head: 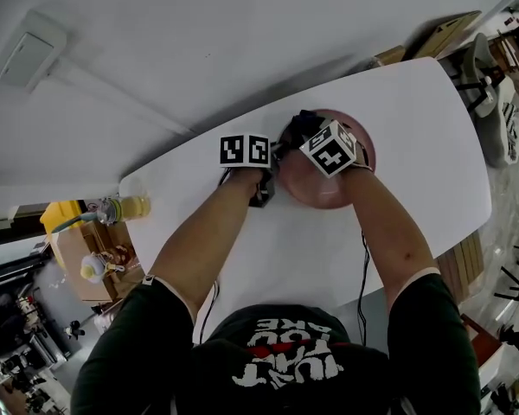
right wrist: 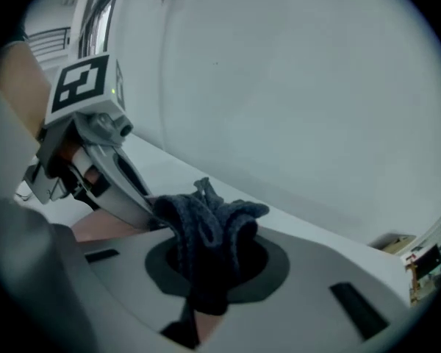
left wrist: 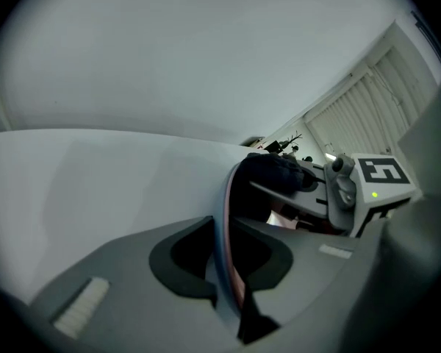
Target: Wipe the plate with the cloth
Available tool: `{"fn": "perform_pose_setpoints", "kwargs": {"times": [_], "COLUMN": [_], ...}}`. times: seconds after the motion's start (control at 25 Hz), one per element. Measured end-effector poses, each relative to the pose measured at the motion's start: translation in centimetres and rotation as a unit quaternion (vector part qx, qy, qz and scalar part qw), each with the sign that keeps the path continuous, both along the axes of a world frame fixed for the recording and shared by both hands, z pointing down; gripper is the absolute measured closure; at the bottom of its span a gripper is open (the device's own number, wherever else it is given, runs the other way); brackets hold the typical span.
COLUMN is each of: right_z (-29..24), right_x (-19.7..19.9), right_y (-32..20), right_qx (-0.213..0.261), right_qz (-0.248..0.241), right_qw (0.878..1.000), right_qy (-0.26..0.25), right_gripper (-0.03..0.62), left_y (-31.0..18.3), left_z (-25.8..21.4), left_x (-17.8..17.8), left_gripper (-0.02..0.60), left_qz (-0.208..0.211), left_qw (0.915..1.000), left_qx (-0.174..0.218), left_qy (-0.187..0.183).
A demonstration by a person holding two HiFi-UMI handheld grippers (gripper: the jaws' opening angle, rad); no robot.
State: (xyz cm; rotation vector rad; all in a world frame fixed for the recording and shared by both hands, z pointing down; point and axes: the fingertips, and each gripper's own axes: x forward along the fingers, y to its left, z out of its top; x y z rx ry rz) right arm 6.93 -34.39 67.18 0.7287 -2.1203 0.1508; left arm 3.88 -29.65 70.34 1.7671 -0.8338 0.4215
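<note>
**A:** Left gripper (left wrist: 224, 271): why is it on the plate (head: 318, 194)?
**B:** I keep its jaws clamped on the plate's left rim to steady it on the table (head: 415, 145).
**A:** Right gripper (right wrist: 206, 274)?
**B:** Its jaws pinch the cloth (right wrist: 206, 223), bunched over the plate's far side, so I can press and wipe.

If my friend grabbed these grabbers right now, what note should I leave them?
Left gripper: shut on the rim of the pink plate, steadying it on the white table.
Right gripper: shut on the dark cloth, which is at the plate's far edge.
Done: plate and cloth are both gripped, and the cloth is at the plate.
Left: rub the cloth across the plate. How much is already wiped can't be told.
</note>
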Motion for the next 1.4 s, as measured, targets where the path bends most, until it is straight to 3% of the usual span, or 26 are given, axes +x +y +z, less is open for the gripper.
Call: {"fn": "perform_pose_setpoints", "kwargs": {"times": [0.2, 0.4, 0.6, 0.72, 0.92, 1.08, 1.24, 1.4], "right_z": [-0.1, 0.0, -0.2, -0.1, 0.0, 0.3, 0.5, 0.6], "right_x": [6.3, 11.2, 12.2, 9.9, 4.3, -0.3, -3.2, -3.2], "right_y": [-0.9, 2.9, 11.3, 15.7, 18.6, 18.4, 15.2, 10.0], "right_qx": [0.01, -0.062, -0.194, -0.23, -0.203, -0.173, -0.137, -0.094], "right_qz": [0.025, -0.016, -0.098, -0.131, -0.184, -0.194, -0.161, -0.103], "right_qw": [0.995, 0.986, 0.966, 0.958, 0.958, 0.964, 0.977, 0.99], "right_qy": [0.095, 0.154, 0.139, 0.109, 0.081, 0.054, 0.023, 0.007], "right_gripper": [0.549, 0.549, 0.549, 0.549, 0.549, 0.549, 0.549, 0.549], "left_y": [0.1, -0.1, -0.2, -0.2, -0.3, -0.2, -0.1, 0.1], "left_z": [0.0, 0.1, 0.1, 0.0, 0.0, 0.0, -0.1, -0.1], "left_x": [-0.1, -0.3, -0.4, -0.4, -0.4, -0.5, -0.2, 0.0], "left_gripper": [0.534, 0.532, 0.529, 0.52, 0.517, 0.517, 0.517, 0.52], "left_qz": [-0.01, -0.028, -0.04, -0.041, -0.041, -0.039, -0.008, 0.017], "left_qw": [0.9999, 0.9995, 0.9992, 0.9992, 0.9991, 0.9992, 0.9998, 0.9996], "left_qx": [-0.005, -0.009, -0.007, -0.003, 0.0, -0.005, 0.009, 0.015], "left_qy": [0.004, 0.007, 0.004, -0.001, -0.004, 0.003, -0.014, -0.019]}}
